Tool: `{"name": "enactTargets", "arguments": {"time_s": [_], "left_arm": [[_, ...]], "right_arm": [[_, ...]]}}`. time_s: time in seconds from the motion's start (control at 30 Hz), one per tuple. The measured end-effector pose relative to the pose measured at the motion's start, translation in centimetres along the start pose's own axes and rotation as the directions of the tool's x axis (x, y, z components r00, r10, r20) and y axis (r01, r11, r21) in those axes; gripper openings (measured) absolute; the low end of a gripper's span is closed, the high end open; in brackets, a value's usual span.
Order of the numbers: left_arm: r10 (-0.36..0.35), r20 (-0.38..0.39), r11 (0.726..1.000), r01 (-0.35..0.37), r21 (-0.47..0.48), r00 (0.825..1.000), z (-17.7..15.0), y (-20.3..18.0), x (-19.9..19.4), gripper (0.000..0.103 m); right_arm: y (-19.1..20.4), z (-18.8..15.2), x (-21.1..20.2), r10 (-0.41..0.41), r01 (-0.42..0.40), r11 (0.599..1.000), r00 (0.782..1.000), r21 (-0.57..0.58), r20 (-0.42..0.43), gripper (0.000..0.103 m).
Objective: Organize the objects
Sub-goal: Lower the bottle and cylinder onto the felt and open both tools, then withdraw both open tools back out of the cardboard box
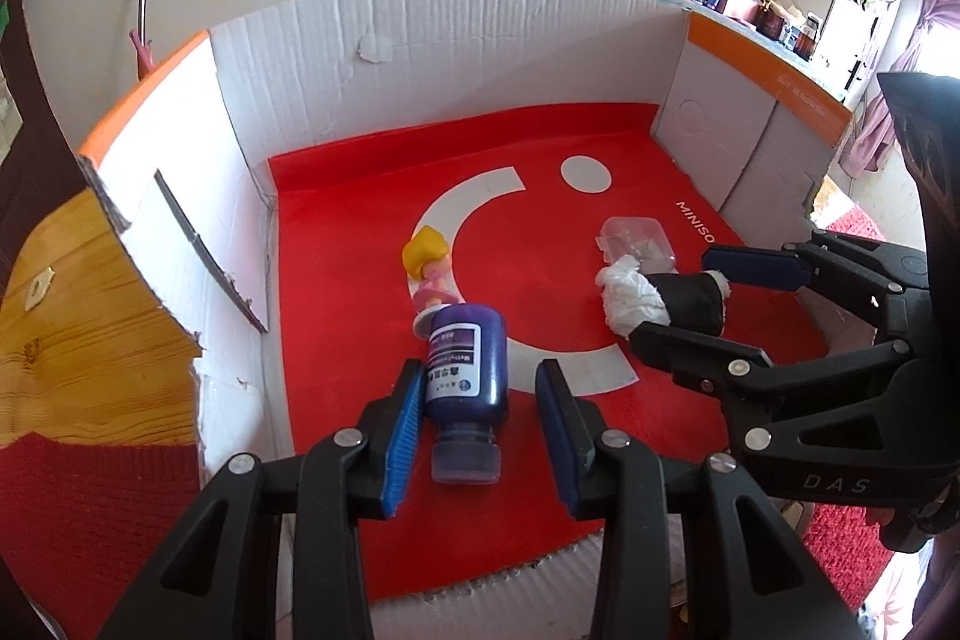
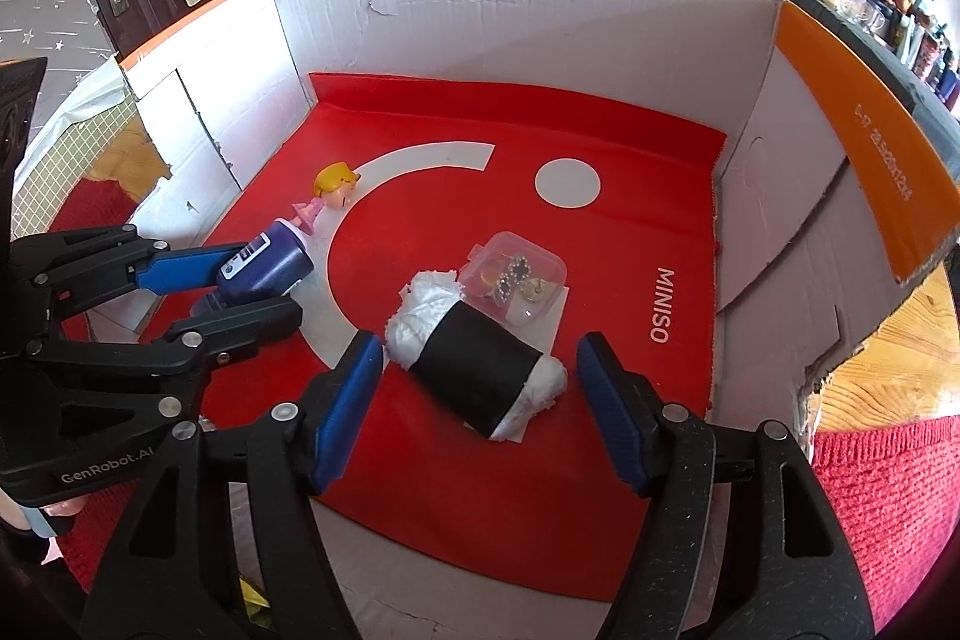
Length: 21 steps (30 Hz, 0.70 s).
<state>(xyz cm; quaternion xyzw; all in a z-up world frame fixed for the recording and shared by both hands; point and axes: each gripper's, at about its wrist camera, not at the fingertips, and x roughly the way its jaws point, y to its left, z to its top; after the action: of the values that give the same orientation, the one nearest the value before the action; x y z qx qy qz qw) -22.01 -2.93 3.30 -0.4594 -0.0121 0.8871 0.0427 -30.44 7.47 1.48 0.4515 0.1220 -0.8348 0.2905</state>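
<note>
**Both grippers spread over items in the box**

Left wrist view: the left gripper [image 1: 477,424] stood with its jaws apart, one blue pad on each side of the bottle [image 1: 467,388]. The bottle lay on its side on the red mat [image 1: 360,232], cap toward the camera, its far end touching the doll [image 1: 429,274]. The left pad looked against the bottle; the right pad stood clear of it. To the right, the right gripper [image 1: 699,301] flanked the roll [image 1: 660,298], with the case [image 1: 639,241] just beyond. White walls of the box [image 1: 456,46] closed the mat in.

Right wrist view: the right gripper [image 2: 480,403] was spread wide, both pads clear of the roll [image 2: 474,361], which lay between them. The case [image 2: 516,274] touched the roll's far side. The left gripper [image 2: 240,283] bracketed the bottle [image 2: 270,265], with the doll [image 2: 330,193] beyond.
</note>
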Motion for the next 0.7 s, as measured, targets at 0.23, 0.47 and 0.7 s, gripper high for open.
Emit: {"name": "enactTargets", "arguments": {"time_s": [0.23, 0.47, 0.7], "left_arm": [[0.015, 0.042, 1.000, -0.016, 0.021, 0.999, -0.1, -0.4, -1.3, 0.049], [0.021, 0.066, 1.000, -0.022, 0.018, 0.998, -0.7, -0.2, -2.5, 0.051], [0.022, 0.094, 1.000, -0.023, 0.006, 0.995, -1.4, 0.1, -4.0, 0.060]], "right_arm": [[0.2, -0.4, -1.0, -0.003, 0.003, 1.000, 1.000, -0.005, 0.022, 0.069], [0.5, -0.8, -2.6, -0.003, 0.002, 1.000, 0.998, 0.004, 0.058, 0.074], [1.3, -1.4, -4.6, 0.009, -0.010, 1.000, 0.995, 0.004, 0.099, 0.081]]}}
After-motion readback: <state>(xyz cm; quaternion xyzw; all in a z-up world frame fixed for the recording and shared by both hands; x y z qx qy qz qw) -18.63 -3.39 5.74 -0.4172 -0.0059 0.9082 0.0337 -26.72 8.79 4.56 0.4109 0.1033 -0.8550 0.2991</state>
